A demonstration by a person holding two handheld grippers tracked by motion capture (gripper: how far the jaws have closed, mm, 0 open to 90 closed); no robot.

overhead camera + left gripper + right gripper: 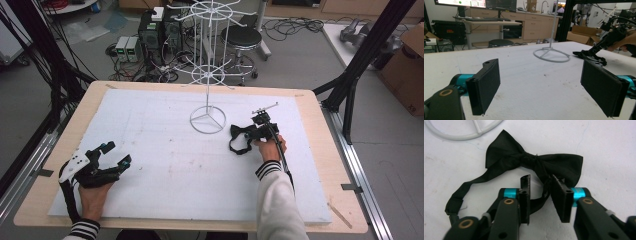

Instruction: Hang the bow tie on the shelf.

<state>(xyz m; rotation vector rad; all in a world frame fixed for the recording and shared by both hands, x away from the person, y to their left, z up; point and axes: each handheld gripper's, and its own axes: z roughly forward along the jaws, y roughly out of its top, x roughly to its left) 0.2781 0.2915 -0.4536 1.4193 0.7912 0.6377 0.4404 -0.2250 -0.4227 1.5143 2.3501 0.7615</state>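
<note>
High view: right gripper [248,133] sits right of centre, tipped down onto a black fabric bow tie with a thin neck strap [239,139], which lies on the white foam board [165,165] just right of the round base of the white wire display stand [207,120]. Left gripper [112,156] rests at lower left, jaws spread wide, nothing between them. Left gripper view: its two black pads [487,85] stand far apart over bare board; the bow tie [590,55] shows at upper right under the other gripper, beside the stand's ring base [551,55]. Right gripper view: jaws narrowed but a gap remains, straddling the strap just below the knot of the bow tie [534,161]; pads do not look pressed onto cloth yet. Judgement: close squarely on the knot or the strap bundle right behind it, not a single wing, so the tie lifts without flopping; keep pad tips off the foam, and mind the trailing strap loop at lower left.
</note>
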